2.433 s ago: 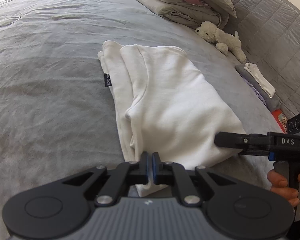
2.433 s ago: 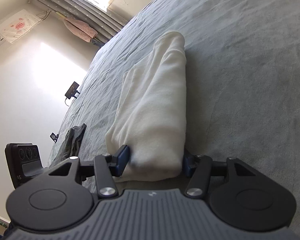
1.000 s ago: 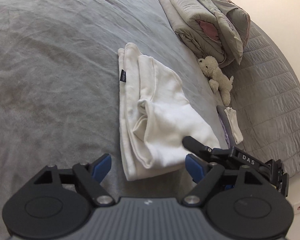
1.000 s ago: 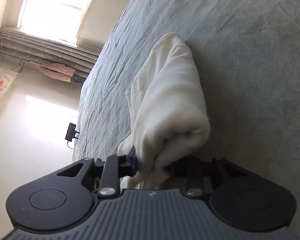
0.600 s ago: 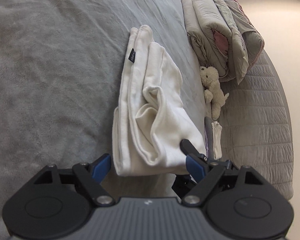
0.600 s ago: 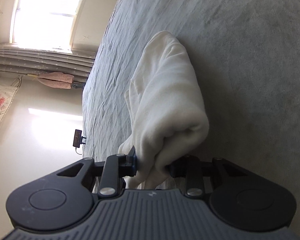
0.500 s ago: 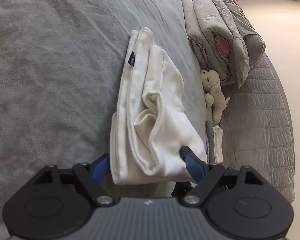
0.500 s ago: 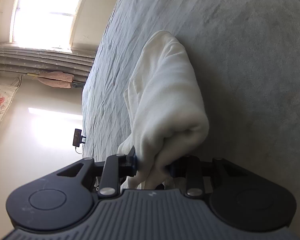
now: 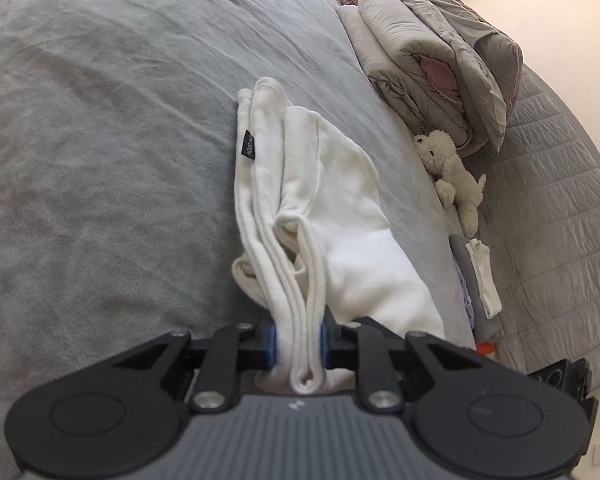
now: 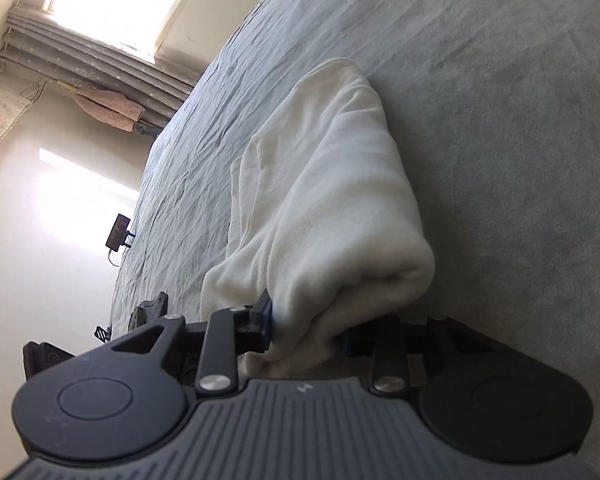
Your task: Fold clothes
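Observation:
A white garment (image 9: 328,200) folded into a long narrow stack lies on the grey bed (image 9: 100,120), with a small black label on its left edge. My left gripper (image 9: 298,346) is shut on the near end of the stack, several layers pinched between its blue pads. In the right wrist view the same white garment (image 10: 340,192) bulges as a thick roll, and my right gripper (image 10: 306,334) is shut on its near corner. The other gripper's black body shows at the lower right edge of the left wrist view.
Folded grey duvets (image 9: 432,52) are piled at the bed's far right, with a cream plush toy (image 9: 452,168) below them. Small folded clothes (image 9: 480,276) lie beside the quilted headboard (image 9: 560,208). A window (image 10: 116,4) and a wall (image 10: 40,208) stand beyond the bed's far side.
My left gripper, open around the stack's near end half a second ago, has closed on it. The right gripper keeps its hold; both views have shifted as the near end rises.

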A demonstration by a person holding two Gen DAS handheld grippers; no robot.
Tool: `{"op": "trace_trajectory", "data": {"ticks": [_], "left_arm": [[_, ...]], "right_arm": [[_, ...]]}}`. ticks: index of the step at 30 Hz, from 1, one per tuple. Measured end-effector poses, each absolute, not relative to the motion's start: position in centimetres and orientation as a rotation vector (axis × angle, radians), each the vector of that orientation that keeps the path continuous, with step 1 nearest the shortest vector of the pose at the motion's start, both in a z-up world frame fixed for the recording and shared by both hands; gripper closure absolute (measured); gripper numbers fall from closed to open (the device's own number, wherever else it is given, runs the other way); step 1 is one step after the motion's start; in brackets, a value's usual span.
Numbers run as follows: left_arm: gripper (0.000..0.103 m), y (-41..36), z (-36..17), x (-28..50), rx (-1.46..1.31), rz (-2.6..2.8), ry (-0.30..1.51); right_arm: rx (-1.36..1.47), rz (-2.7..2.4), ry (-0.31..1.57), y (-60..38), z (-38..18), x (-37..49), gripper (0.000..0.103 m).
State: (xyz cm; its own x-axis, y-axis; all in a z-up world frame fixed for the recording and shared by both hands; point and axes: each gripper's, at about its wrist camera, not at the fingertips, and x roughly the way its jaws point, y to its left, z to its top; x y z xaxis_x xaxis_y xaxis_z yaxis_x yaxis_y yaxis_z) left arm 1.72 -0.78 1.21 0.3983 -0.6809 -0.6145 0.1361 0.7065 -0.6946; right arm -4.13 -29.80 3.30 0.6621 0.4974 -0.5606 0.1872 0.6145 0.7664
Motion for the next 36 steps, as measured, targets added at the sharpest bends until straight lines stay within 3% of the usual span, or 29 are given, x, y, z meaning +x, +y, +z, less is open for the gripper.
{"op": "trace_trajectory", "data": {"ticks": [13, 20, 36], "left_arm": [[0.083, 0.0, 1.2, 1.8, -0.575, -0.564, 1.065], [0.083, -0.4, 1.2, 1.7, -0.534, -0.553, 1.065], [0.082, -1.1, 1.4, 1.4, -0.454, -0.549, 1.037]], "right_arm": [[0.915, 0.396, 0.915, -33.7, 2.7, -3.8, 0.056], [0.827, 0.331, 0.787, -35.5, 4.1, -4.2, 0.036], [0.761, 0.394, 0.816, -32.8, 2.3, -3.4, 0.035]]}}
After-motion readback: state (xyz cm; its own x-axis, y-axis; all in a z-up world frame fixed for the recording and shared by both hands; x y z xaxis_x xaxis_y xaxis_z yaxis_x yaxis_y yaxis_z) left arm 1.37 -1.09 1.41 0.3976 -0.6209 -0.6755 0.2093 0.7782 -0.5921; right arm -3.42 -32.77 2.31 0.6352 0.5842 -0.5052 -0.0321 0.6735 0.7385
